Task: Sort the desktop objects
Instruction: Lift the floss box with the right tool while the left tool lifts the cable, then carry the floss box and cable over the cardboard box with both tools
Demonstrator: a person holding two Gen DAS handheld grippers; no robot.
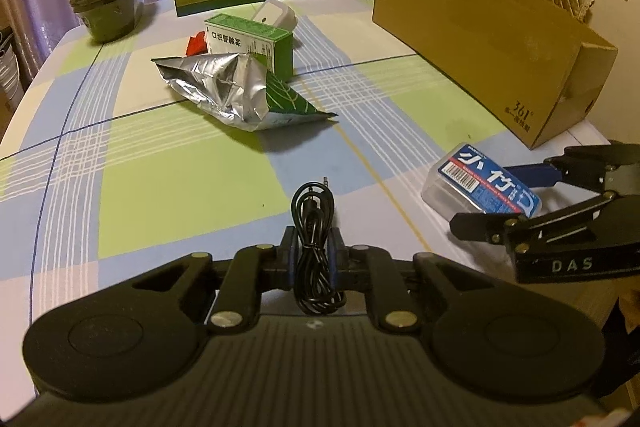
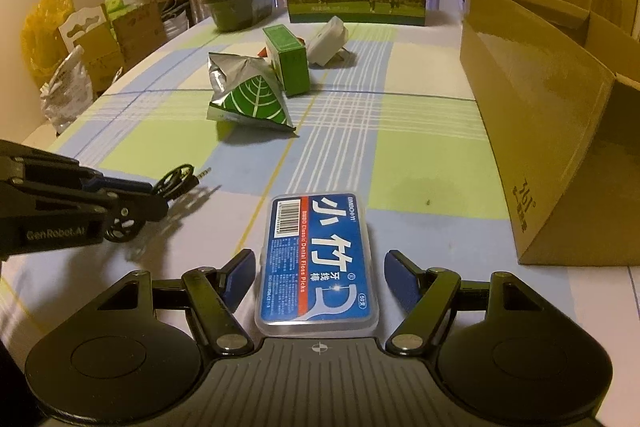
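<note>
Pinched upright between the left gripper [image 1: 313,247] fingers, a coiled black cable [image 1: 314,227] is ready to carry; the right gripper [image 2: 318,273] straddles the floss box [image 2: 318,263] on the surface [image 2: 420,155], fingers wide, near the cardboard box [image 2: 552,131].

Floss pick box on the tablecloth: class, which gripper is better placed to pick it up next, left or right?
Right. The right gripper is open with the floss pick box between its fingers; the left gripper is shut on the black cable.
</note>
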